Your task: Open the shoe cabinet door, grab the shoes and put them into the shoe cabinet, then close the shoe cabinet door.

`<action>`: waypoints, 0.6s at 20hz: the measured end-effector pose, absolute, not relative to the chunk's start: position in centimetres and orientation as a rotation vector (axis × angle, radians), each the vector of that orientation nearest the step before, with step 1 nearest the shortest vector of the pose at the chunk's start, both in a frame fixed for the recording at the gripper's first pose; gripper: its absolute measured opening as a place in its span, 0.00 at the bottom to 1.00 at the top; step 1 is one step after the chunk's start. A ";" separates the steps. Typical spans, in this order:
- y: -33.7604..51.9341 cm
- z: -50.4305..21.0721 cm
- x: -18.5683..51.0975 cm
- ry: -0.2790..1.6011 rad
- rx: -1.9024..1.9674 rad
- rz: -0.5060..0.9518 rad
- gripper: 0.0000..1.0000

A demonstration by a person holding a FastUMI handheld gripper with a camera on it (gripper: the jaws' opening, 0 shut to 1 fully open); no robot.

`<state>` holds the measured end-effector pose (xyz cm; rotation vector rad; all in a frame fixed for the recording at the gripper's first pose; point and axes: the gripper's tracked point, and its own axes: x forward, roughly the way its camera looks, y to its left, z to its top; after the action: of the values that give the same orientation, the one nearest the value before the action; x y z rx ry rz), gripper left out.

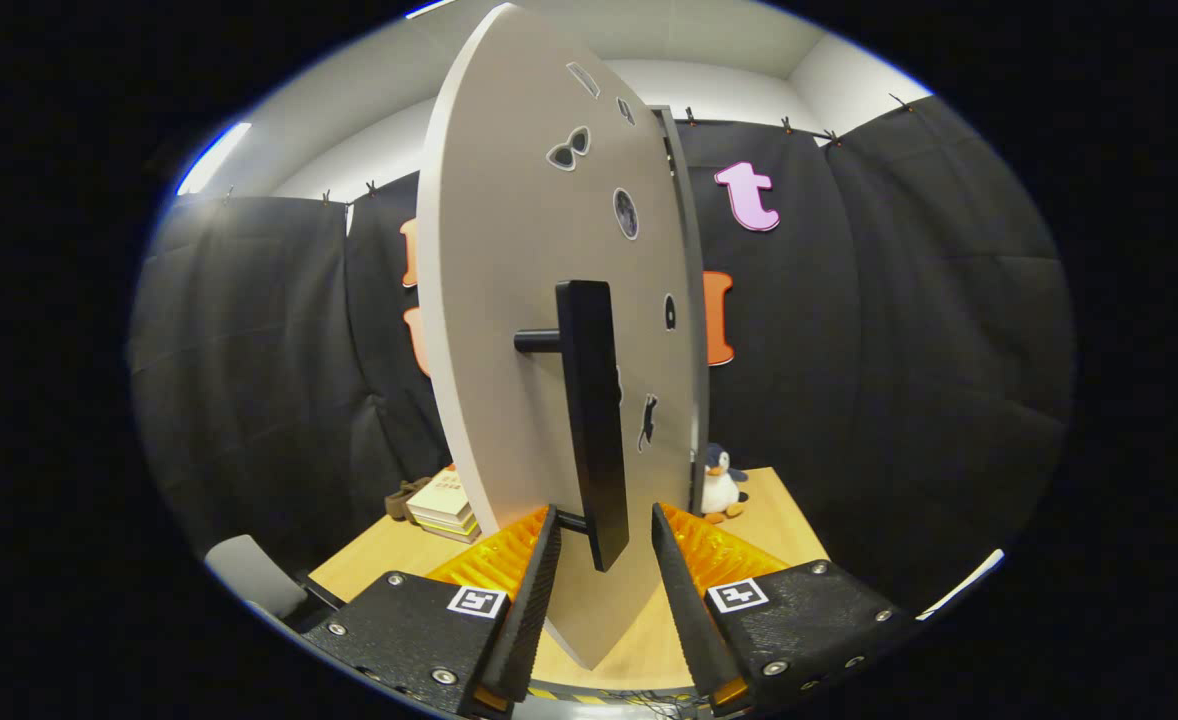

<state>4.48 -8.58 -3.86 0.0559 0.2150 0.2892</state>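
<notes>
Shoe cabinet door, seen nearly edge-on, stands upright just ahead of the hand-held gripper and swung out from the cabinet body, whose narrow front edge shows directly behind the door's far side. Pale door face carries several small stickers, among them a bow shape, an oval and a dark animal figure. Black bar handle runs vertically, held off the door by a short round post near its upper end and a second post close to its lower end. Hand-held gripper is open: its two fingers sit apart on either side of the handle's lower end, with a clear gap to the handle on both sides, so neither finger presses on it. Handle's bottom tip hangs between the fingers, slightly nearer the left one. Wooden surface carries the cabinet; on it, beyond the door to the left, lies a stack of books, and to the right, beside the cabinet, stands a small penguin plush. Grey chair back shows off the surface's left corner.
</notes>
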 end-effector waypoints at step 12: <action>2.8 -4.1 10.0 0.205 0.057 0.389 0.66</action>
<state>9.98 2.85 -4.09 0.0573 0.2055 0.3894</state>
